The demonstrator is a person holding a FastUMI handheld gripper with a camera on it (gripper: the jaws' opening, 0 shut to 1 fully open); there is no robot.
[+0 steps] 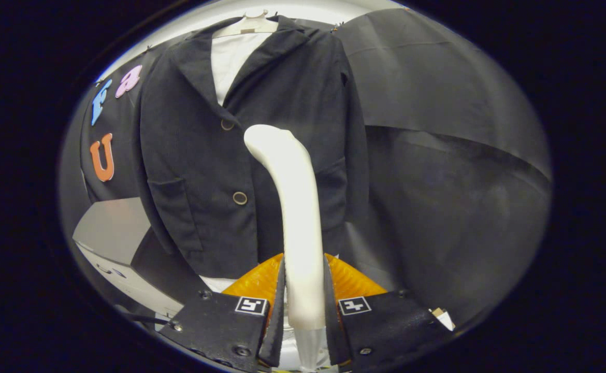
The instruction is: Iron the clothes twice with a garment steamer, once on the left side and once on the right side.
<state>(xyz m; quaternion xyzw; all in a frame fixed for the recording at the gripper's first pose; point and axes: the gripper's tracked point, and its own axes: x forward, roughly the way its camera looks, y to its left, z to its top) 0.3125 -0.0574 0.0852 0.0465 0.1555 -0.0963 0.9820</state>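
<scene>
Steamer [292, 207] stands upright, clamped between both fingers of the gripper [303, 305], its head reaching the dark jacket [241, 155] hanging beyond.

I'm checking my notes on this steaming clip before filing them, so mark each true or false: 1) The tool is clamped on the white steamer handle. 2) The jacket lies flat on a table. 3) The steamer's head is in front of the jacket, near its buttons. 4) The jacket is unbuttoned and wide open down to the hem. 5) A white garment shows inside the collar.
1) True: the tool has both fingers pressing on the white steamer handle.
2) False: the jacket hangs upright on a hanger.
3) True: the head sits just right of the upper button.
4) False: the front looks closed at the buttons.
5) True: a white garment shows between the lapels.
</scene>
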